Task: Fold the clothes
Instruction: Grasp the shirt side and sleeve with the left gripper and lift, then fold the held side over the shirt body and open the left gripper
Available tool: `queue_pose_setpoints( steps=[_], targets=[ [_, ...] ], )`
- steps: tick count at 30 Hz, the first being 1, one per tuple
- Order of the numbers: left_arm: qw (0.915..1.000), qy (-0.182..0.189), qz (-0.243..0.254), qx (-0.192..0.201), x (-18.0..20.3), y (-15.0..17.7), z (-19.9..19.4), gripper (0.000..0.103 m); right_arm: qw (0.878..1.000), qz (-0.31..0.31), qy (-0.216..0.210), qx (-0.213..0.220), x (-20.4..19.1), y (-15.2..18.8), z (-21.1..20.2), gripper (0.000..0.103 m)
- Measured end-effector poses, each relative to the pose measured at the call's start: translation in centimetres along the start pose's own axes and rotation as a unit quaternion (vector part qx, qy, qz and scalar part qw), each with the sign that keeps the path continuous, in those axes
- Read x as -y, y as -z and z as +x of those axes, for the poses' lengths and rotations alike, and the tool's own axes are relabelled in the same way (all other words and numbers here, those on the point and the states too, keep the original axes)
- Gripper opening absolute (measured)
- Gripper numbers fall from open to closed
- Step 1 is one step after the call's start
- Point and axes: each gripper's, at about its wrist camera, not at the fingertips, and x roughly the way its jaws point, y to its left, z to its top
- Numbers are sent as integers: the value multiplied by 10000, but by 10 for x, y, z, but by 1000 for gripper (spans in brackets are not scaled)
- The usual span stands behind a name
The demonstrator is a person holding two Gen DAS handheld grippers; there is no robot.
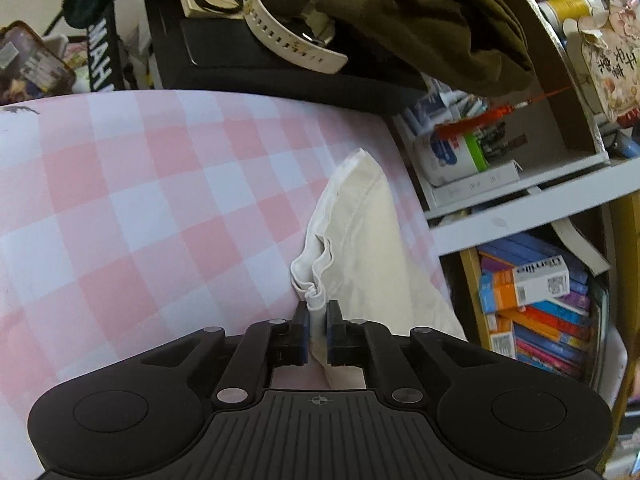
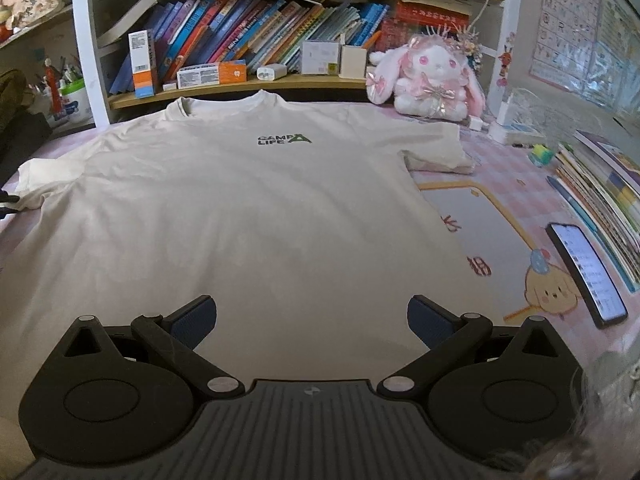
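Observation:
A cream T-shirt (image 2: 248,216) with a small green "CAMP LIFE" logo lies flat, front up, on a pink checked surface (image 2: 520,184), collar toward the bookshelf. My right gripper (image 2: 312,320) is open and empty, hovering over the shirt's lower part. My left gripper (image 1: 318,320) is shut on the bunched edge of the shirt's left sleeve (image 1: 360,240), which lies on the pink checked cloth (image 1: 160,200). The left gripper's tip shows at the far left of the right wrist view, at the sleeve (image 2: 36,180).
A bookshelf (image 2: 256,80) with books runs behind the shirt. A pink plush rabbit (image 2: 432,80) sits at the back right. A lit phone (image 2: 588,272) and stacked books (image 2: 600,184) lie at the right. A black stand with a watch (image 1: 292,20) and olive cloth (image 1: 440,20) stands beyond the sleeve.

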Motion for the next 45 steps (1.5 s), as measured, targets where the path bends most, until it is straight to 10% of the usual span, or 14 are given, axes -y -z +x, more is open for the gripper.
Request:
queue_pose_setpoints(
  steps=[7, 10, 13, 16, 19, 20, 22, 29, 31, 36, 38, 39, 45],
  targets=[
    [9939, 126, 1005, 430, 60, 17, -15, 6, 9995, -73, -308, 16, 41, -12, 21, 103],
    [9685, 422, 2419, 404, 113, 45, -23, 6, 9991, -16, -426, -11, 63, -16, 32, 103],
    [8936, 527, 4455, 123, 164, 107, -21, 6, 9984, 17, -560, -38, 80, -19, 41, 103],
    [7695, 334, 6369, -338, 189, 182, -4, 12, 9975, 35, -699, -73, 92, -23, 51, 103],
    [6976, -141, 7106, -903, 182, 225, 26, 22, 9963, 18, -851, -119, 100, -26, 60, 103],
    [6963, -157, 7103, -1016, 179, 230, 31, 26, 9959, 1, -897, -127, 101, -27, 62, 103],
    [7259, -138, 6792, -1075, 176, 223, 31, 48, 9954, -24, -951, -143, 104, -28, 65, 103],
    [8976, 478, 4350, -522, 135, 142, 2, 61, 9953, 97, -925, -282, 114, -26, 74, 103],
    [9185, 166, 3941, -271, 128, 122, 8, 53, 9953, 145, -897, -321, 115, -25, 76, 103],
    [9120, -248, 4083, -291, 132, 107, 31, 49, 9953, 159, -880, -384, 112, -25, 78, 103],
    [9088, -278, 4151, -318, 136, 106, 37, 31, 9953, 140, -869, -400, 109, -26, 78, 103],
    [9072, -292, 4185, -331, 138, 106, 40, 1, 9954, 131, -861, -408, 108, -26, 79, 103],
    [8826, 392, 4655, -533, 197, 130, 65, 3, 9957, 232, -764, -471, 107, -23, 77, 103]
  ],
)
